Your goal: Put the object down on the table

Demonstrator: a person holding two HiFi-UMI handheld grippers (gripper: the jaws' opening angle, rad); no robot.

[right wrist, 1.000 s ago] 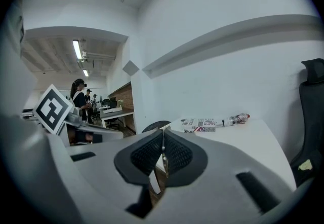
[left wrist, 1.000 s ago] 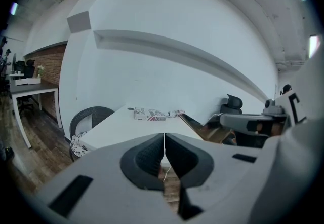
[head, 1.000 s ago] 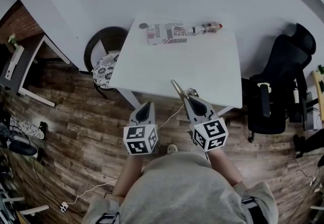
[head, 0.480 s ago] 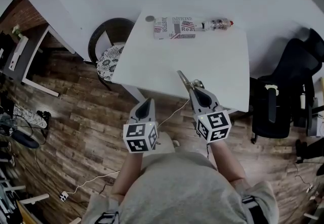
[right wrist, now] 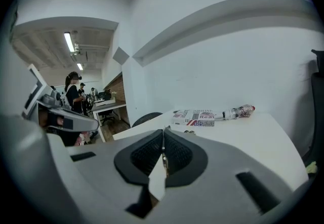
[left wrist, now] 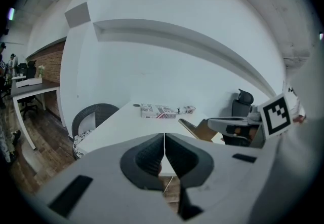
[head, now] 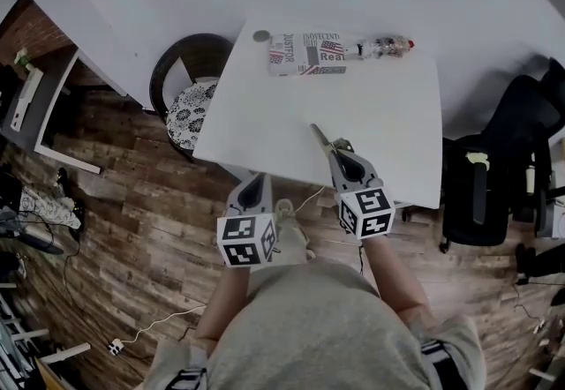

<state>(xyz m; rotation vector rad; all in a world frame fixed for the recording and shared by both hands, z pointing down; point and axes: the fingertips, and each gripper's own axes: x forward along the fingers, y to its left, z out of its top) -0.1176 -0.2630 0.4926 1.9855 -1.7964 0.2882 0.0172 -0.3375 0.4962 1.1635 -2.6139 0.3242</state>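
Note:
My right gripper (head: 334,150) is shut on a thin tan flat piece (head: 319,138) that sticks out up and left from its tips, above the near edge of the white table (head: 371,123). In the right gripper view the gripper (right wrist: 163,134) pinches the piece (right wrist: 163,159) edge-on between its pads. The left gripper view shows the same piece (left wrist: 195,129) slanting over the table. My left gripper (head: 256,181) hangs shut and empty in front of the table, over the floor; its jaws (left wrist: 164,137) meet with nothing between them.
At the table's far edge lie a newsprint-patterned box (head: 307,54), a plastic bottle (head: 384,47) and a small round disc (head: 260,35). A wicker chair with a patterned cushion (head: 187,106) stands at the left, a black office chair (head: 494,172) at the right.
The head camera has shifted a little, so the table sits further right in view. Both grippers keep about the same pose, and the right one still holds the tan piece.

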